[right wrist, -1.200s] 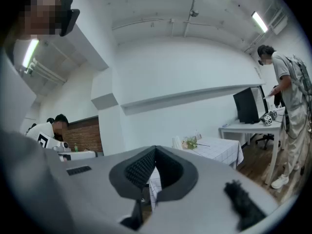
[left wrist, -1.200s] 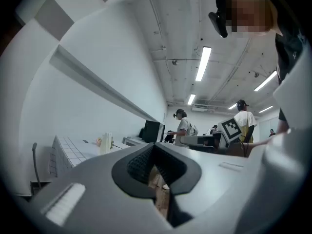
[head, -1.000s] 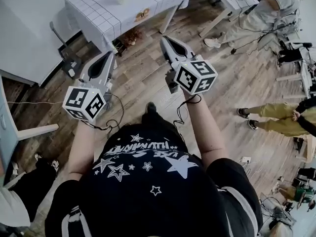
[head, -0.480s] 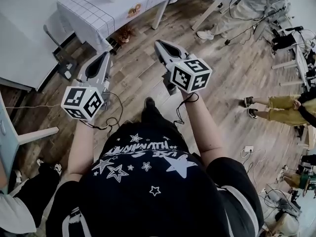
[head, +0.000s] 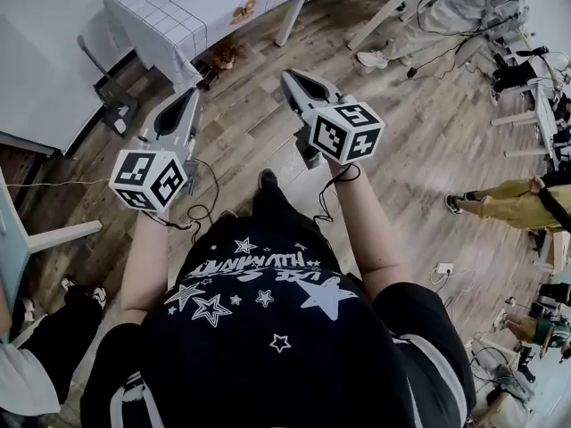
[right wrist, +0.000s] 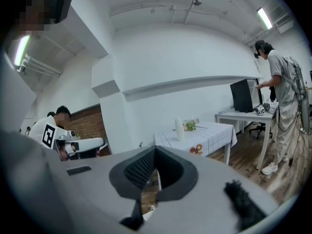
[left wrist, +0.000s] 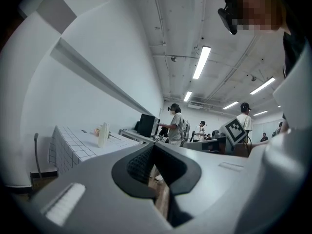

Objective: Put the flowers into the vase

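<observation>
**A:** Flowers [right wrist: 190, 126], the small green-stemmed ones: do we have any in our tongs yet?

**B:** No. Our left gripper [left wrist: 153, 147] has its grey jaws pressed together with nothing between them. Our right gripper [right wrist: 155, 150] is the same, closed and empty.

**A:** What has changed since a second ago?

**B:** Very little. Both pairs of jaws were together then too, and both grippers sit about where they were in front of us. Only the head view has shifted, so the table has slid a bit toward its top-left corner.

**A:** And where are the flowers?

**B:** They lie on the table with the white grid-patterned cloth [head: 174, 20], near the tall white vase [right wrist: 179, 129], which stands upright. From the head view we can make out the vase at the top edge but not the flowers.

**A:** How far off is that?

**B:** Well apart from both grippers, with a stretch of wooden plank floor [head: 259, 141] between.

**A:** So what does that mean for the job?

**B:** We judge that it has not really begun. We still have to reach the table, open one gripper and take a stem before anything goes into the vase.
</observation>
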Demonstrator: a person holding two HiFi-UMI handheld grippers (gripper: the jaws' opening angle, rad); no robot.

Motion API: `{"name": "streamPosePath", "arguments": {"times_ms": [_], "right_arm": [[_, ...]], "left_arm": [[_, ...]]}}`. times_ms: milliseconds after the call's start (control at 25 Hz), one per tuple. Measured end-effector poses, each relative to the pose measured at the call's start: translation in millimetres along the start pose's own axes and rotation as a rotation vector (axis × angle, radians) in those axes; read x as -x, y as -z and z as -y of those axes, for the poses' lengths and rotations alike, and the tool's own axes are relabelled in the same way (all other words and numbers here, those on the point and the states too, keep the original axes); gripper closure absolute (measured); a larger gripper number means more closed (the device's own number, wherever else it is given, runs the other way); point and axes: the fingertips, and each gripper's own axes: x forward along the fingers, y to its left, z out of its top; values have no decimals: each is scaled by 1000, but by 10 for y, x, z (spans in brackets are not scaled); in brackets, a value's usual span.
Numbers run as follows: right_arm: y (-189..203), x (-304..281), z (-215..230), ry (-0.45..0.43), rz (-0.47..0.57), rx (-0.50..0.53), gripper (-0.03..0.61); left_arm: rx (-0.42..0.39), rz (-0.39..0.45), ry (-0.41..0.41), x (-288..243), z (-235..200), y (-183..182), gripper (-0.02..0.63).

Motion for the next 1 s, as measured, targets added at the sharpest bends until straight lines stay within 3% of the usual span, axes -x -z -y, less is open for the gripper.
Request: {"name": "streamPosePath", "arguments": {"times_ms": [120, 240, 440, 1000], "right_arm": [[25, -68, 18, -11, -20, 27, 568], [36, -130, -65, -77, -30, 91, 568], [-47, -202, 5, -201, 36, 19, 568], [23, -482, 993, -170, -72, 53, 566]], "left_arm": [[-8, -9, -16, -38, -67, -1, 604], [-11, -21, -46, -75, -162, 2, 604], [-9, -40, -94, -182, -241, 11, 604], [-28, -65, -190, -848, -396, 48, 604]]}}
